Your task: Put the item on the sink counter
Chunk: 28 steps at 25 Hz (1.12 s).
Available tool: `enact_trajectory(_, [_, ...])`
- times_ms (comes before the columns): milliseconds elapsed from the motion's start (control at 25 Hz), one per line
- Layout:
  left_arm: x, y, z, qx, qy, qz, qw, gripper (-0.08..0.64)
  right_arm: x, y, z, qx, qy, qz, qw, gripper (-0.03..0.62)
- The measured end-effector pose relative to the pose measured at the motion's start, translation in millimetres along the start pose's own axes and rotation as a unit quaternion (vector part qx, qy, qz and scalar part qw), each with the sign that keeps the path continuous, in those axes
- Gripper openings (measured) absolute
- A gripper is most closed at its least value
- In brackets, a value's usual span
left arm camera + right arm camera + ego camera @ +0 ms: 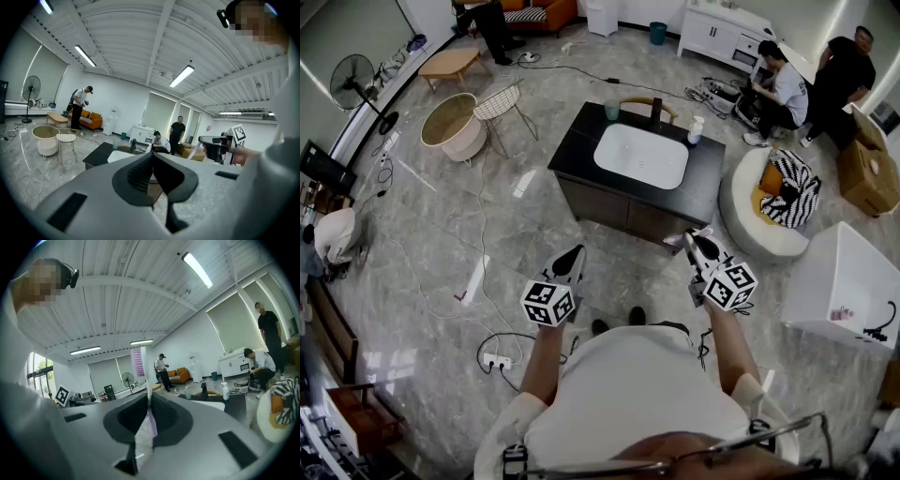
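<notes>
A black sink counter (577, 142) with a white basin (641, 156) stands on the floor a step ahead of me. My right gripper (694, 242) is held at waist height before its near right corner, shut on a toothbrush. The toothbrush (143, 376) has a white and purple handle and stands upright between the pads, with its bristles (137, 362) on top. My left gripper (575, 255) hovers off the counter's near left side; its jaws (152, 157) touch with nothing between them. From the left gripper view the right gripper (213, 143) shows at right, level.
On the counter stand a green cup (611, 110), a dark faucet (656, 111) and a soap bottle (696, 129). A round white pouf (748, 225) with a striped cloth sits right of it, a white box (848, 281) nearer. Cables and a power strip (497, 360) lie at lower left.
</notes>
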<state>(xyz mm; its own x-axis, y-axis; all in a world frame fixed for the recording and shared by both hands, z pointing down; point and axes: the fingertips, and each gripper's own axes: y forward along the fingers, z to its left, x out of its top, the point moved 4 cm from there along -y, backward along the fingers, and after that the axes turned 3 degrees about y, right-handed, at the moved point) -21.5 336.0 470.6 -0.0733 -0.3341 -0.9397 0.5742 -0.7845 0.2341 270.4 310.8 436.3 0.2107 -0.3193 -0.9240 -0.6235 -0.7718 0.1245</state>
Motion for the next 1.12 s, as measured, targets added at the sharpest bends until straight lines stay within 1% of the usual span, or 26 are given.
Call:
enact_trajectory(280, [-4, -5, 2, -0.002, -0.005, 0.003, 1.0000, 0.005, -3, 1, 6, 0.002, 0.002, 0.001, 1.000, 0.034])
enact_trajectory(480, [-4, -13, 4, -0.003, -0.006, 0.001, 1.0000, 0.005, -4, 0, 14, 0.009, 0.022, -0.005, 1.000, 0.034])
enact_trajectory(880, [-10, -35, 16, -0.013, -0.007, 0.002, 0.9999, 0.005, -15, 1, 35, -0.003, 0.029, -0.010, 1.000, 0.034])
enact_trajectory(1120, [-17, -44, 32, -0.021, -0.009, 0.006, 0.9997, 0.005, -23, 7, 49, -0.015, 0.028, -0.011, 0.999, 0.034])
